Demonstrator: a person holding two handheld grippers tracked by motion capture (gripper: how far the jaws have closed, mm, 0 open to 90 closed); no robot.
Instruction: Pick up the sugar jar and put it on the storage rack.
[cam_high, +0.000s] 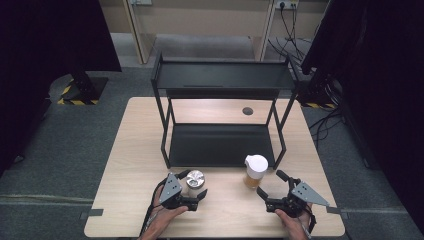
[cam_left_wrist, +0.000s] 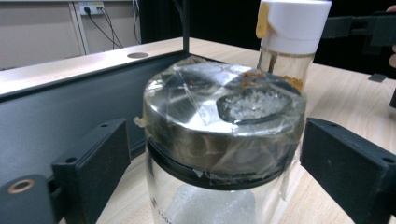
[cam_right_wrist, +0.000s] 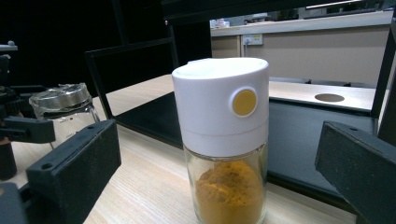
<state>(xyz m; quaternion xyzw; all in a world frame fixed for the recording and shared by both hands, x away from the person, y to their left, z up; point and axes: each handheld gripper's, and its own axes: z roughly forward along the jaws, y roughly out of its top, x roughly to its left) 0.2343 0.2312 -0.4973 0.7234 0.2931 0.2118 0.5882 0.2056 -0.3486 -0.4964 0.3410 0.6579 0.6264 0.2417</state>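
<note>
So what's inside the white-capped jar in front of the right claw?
The white-capped jar holds orange-yellow powder piled in its lower glass part. The opaque cap hides whatever is above that, and the jar's base is cut off.

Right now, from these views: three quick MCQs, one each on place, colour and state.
1. The jar with the metal lid stands:
A on the rack's top shelf
B on the table in front of the rack
C on the floor

2. The spice jar's cap is:
A white
B red
C black

3. The left gripper's jaws are:
A clamped on the jar
B either side of the jar, gaps showing
C away from any jar

Key: 1 B, high view shows it on the wood. 2 A, white with a yellow button. 3 B, left gripper view shows gaps.
</note>
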